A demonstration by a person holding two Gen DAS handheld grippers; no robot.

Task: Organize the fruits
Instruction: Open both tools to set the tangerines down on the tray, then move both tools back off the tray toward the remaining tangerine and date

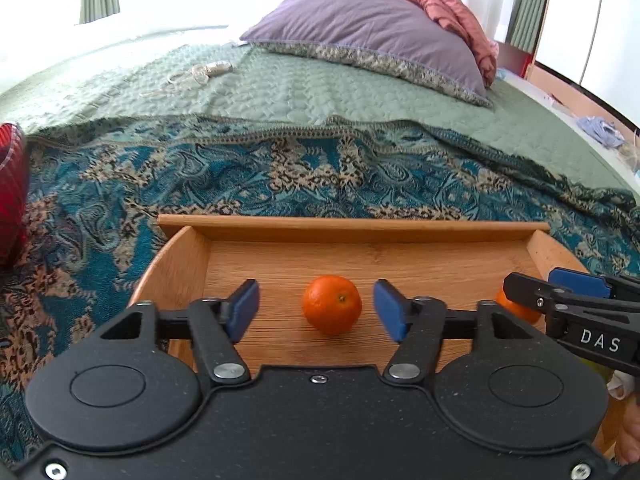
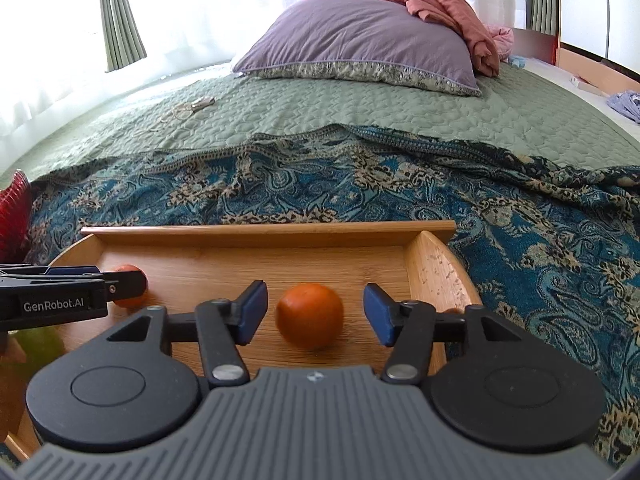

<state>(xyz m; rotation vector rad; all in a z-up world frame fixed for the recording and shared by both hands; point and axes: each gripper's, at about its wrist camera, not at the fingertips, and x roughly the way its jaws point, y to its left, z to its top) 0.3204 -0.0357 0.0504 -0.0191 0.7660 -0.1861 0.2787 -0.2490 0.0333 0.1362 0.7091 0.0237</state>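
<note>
Both angled down over wooden tray [image 1: 344,229] on bed: left hand-held gripper [image 1: 316,310] open around orange [image 1: 331,304]; right hand-held gripper [image 2: 315,312] open around second orange [image 2: 310,316], pads clear.

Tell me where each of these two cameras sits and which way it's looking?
Left wrist: on the left gripper, looking forward and down between its open blue pads at an orange on the wooden tray; right gripper pokes in.
Right wrist: on the right gripper, open around another orange; left gripper at the left edge.
Shared: tray, patterned blanket, purple pillow.
</note>
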